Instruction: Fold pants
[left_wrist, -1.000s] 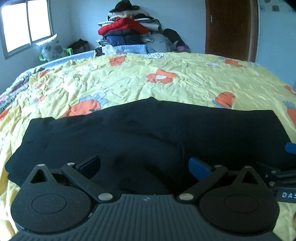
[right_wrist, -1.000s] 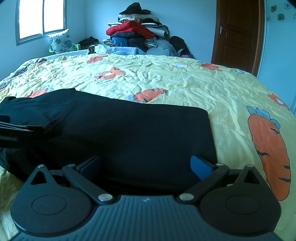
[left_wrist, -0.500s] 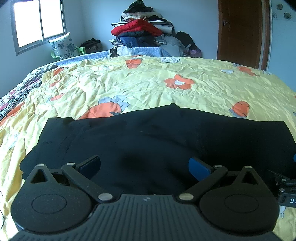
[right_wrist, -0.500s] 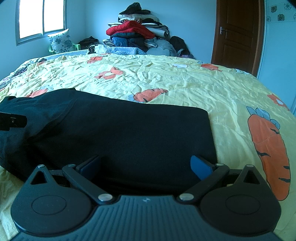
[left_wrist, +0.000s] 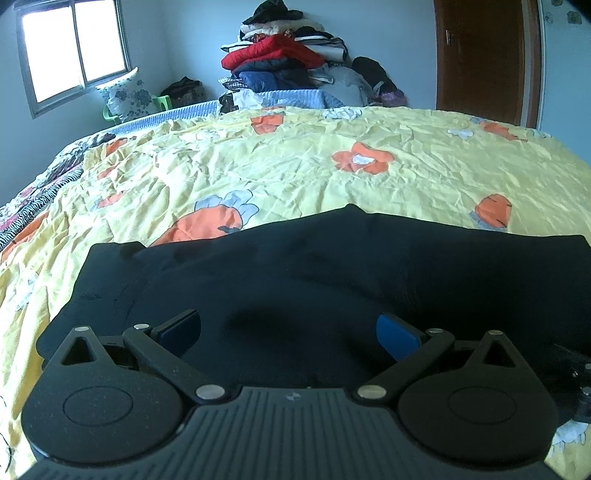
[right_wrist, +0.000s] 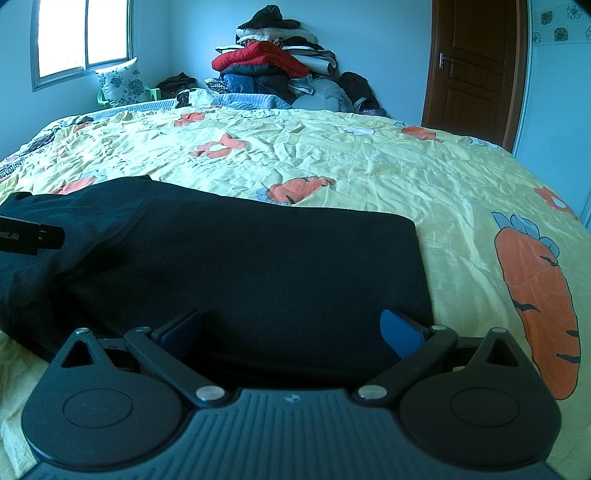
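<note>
Black pants, folded, flat on yellow bedspread

pants right end cut off

one pair of black pants on one bed; two claws, left and right; one clothes heap, one door, one window.

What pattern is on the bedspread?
Yellow bedspread with orange carrots and flowers; clearest in the right wrist view.
</note>
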